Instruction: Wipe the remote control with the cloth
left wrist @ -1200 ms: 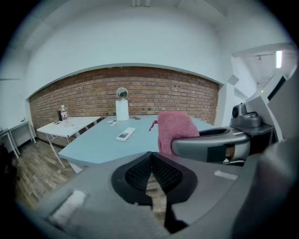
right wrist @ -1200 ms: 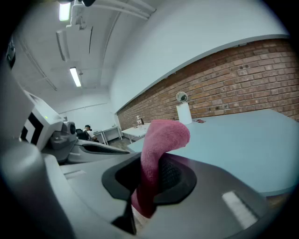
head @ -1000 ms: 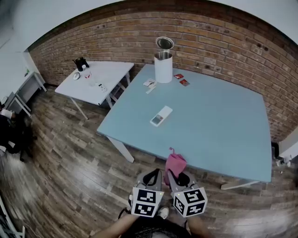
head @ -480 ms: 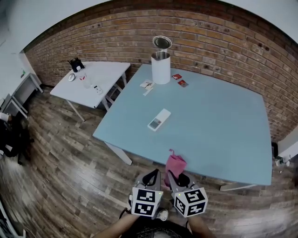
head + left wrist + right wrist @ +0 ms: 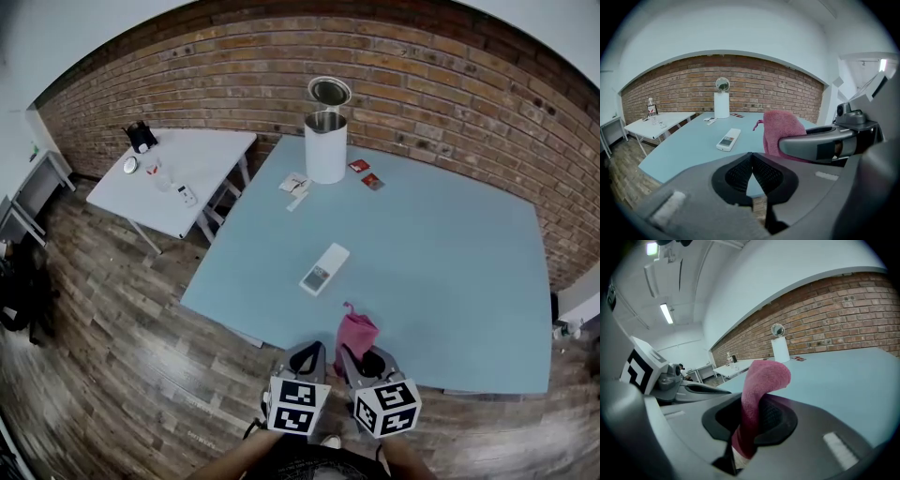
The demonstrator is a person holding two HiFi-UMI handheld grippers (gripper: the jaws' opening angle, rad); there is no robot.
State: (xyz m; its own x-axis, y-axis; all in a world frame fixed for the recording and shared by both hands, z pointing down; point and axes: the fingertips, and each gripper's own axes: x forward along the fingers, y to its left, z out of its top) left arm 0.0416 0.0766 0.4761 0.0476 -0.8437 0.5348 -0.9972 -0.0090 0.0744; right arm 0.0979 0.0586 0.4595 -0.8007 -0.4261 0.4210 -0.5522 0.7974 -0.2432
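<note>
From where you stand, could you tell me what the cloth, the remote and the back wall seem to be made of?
The cloth: soft pink fabric, probably terry or microfibre; it looks nubbly and flops over. The remote: likely hard white plastic, smooth and matte, with a darker panel. The wall: bare reddish brick with pale mortar lines, rough finish.

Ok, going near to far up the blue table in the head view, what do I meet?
pink terry cloth → white rectangular remote control → tall white cylindrical bin with its lid open → red brick wall
</note>
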